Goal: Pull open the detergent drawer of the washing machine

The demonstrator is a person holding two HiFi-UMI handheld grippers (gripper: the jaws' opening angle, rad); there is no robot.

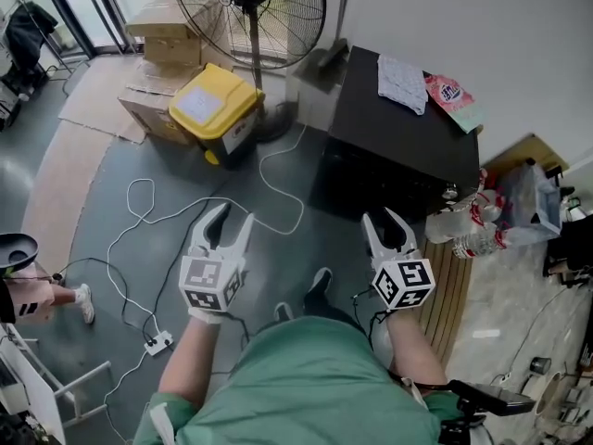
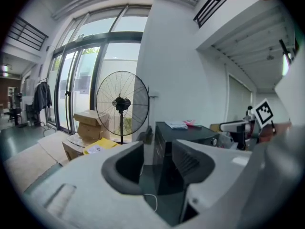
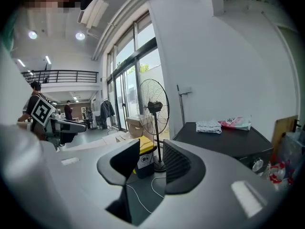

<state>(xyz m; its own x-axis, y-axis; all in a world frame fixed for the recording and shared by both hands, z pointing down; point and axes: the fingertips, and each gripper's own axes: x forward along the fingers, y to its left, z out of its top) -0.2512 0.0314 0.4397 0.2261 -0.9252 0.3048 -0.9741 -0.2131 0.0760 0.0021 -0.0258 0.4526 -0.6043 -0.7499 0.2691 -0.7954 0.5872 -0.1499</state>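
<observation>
Left gripper (image 1: 233,216): jaws sit apart at a medium gap with nothing between the pads. Pretty clear in the left gripper view (image 2: 156,151) too.
Right gripper (image 1: 384,222): same deal, jaws part open and nothing in them. The right gripper view (image 3: 151,151) shows only floor and clutter through the gap.
Washer (image 1: 398,146): the black box by the wall, ahead of both sets of jaws and not touching either. From the left gripper its front corner (image 2: 167,142) lines up right in the gap. From the right gripper it sits off to the right of the jaws (image 3: 224,140).
Drawer: honestly can't pick it out on the dark front from any view.
On the washer: a folded cloth (image 1: 402,83) and a pink packet (image 1: 449,91) just beside it, well beyond the jaws.
Fan (image 1: 250,7): big floor fan beyond the left jaws. In the right gripper view its pole shows through the gap.
Yellow bin (image 1: 215,105): ahead of the left jaws at the foot of the fan, with cardboard boxes (image 1: 167,35) behind it.
Cable (image 1: 278,184): white, looping over the floor just past the left jaw tips.
Bottles (image 1: 463,230): plastic ones, just to the right of the right jaws.
</observation>
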